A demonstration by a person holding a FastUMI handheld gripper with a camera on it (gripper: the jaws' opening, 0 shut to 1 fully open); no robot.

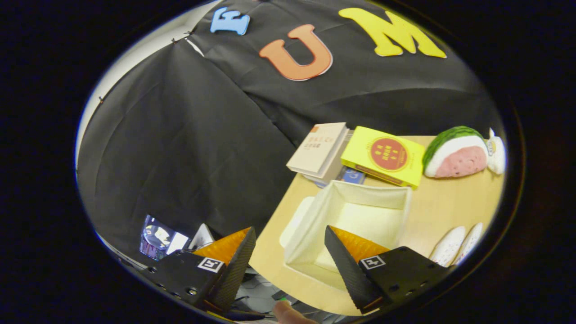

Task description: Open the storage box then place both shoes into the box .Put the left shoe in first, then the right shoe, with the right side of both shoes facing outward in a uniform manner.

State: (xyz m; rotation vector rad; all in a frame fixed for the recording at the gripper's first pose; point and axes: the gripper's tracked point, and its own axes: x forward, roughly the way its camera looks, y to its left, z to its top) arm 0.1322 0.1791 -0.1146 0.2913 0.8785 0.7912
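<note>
Storage box: white, lid off and interior bare, on the wooden table just ahead of the fingers.
Gripper: fingers spread wide, gripping nothing; one finger overlaps the box's near corner.
Shoes: two white soles, beside the box.
Behind box: pale book, yellow book, watermelon-slice toy.
Writing: too small to read.

We see the storage box, white and rectangular, standing open on the tan table with its interior empty. Its lid lies against the box's side. Two white shoes lie side by side on the table, apart from the box.
</note>
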